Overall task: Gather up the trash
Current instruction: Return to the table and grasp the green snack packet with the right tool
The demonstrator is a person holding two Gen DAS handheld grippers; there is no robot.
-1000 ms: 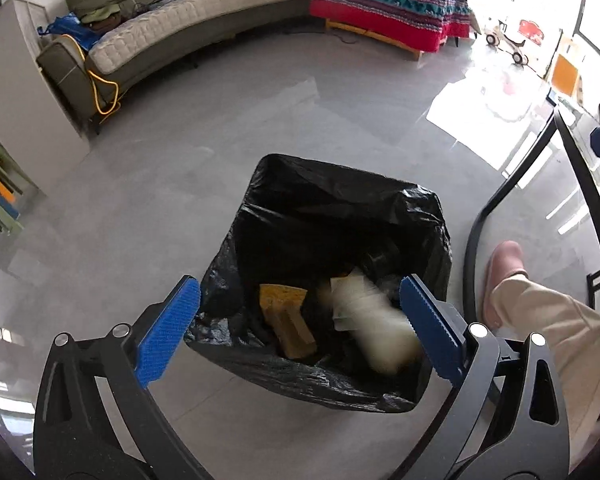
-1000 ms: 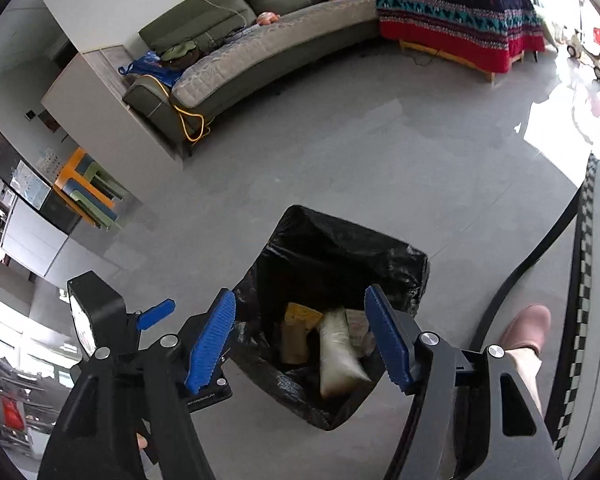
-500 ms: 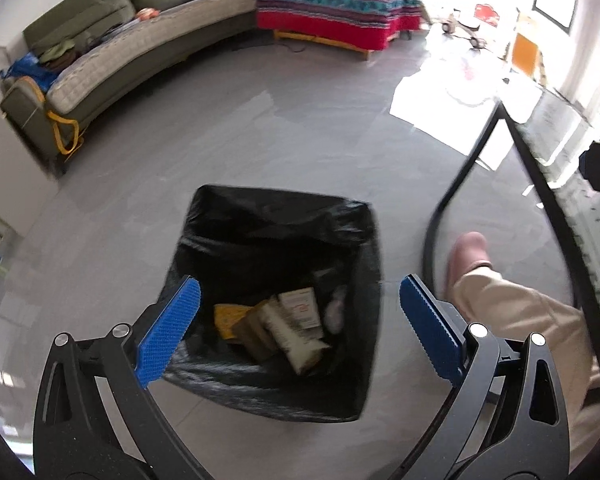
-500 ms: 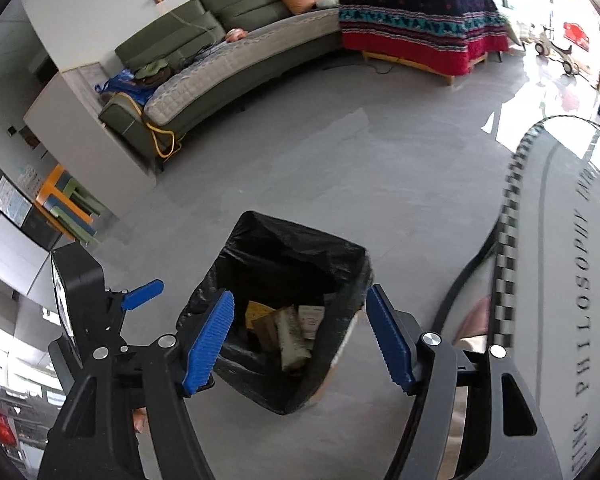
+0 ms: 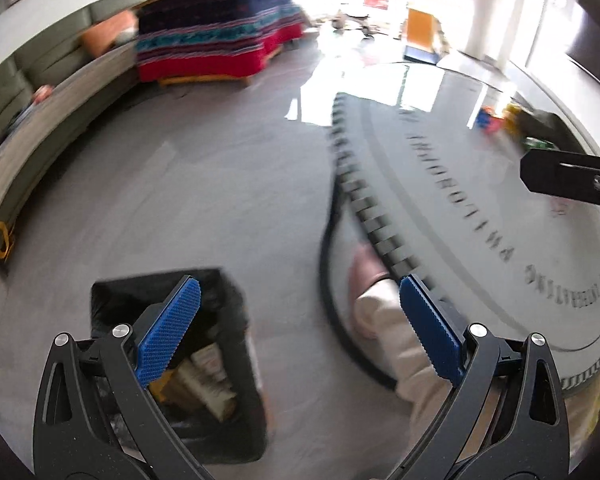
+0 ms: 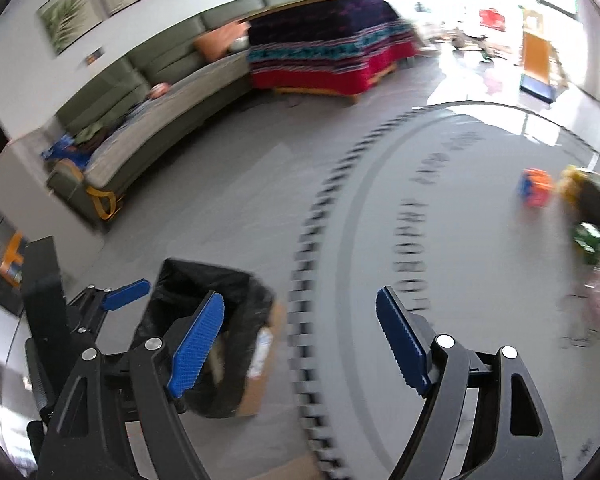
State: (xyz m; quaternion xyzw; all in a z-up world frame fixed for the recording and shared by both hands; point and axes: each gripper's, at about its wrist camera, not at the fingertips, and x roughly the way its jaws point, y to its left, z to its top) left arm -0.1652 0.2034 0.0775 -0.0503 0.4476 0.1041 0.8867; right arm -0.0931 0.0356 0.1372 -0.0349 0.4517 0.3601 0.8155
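- Landmark: the trash bin [image 5: 220,364], a box lined with a black bag, stands on the grey floor just beside the round table [image 6: 479,240]. All positions below are given relative to it.
- Left gripper [image 5: 296,332]: jaws spread wide, nothing between the blue pads [image 5: 168,332]. It hangs above the bin's table-side edge, its left pad over the bin mouth and its right pad over the person's leg [image 5: 395,332].
- Right gripper [image 6: 300,340]: likewise spread and empty, above the gap between bin and table rim, aimed toward the tabletop.
- Trash in the bin: cartons and paper packets [image 5: 204,376] lie loose at the bottom. Judgement: deposited items, since neither gripper carries anything.
- Trash outstanding: on the far side of the table from the bin, well apart from it, sit an orange-and-blue item [image 6: 535,188], a yellow item [image 6: 571,184] and green wrapping [image 6: 591,240]. Blur prevents finer identification.
- Judgement on placement: the bin sits next to the table so each carry is short; the open jaws suit a reach for the next piece.
- Risk: the far pieces call for a long reach across the tabletop.
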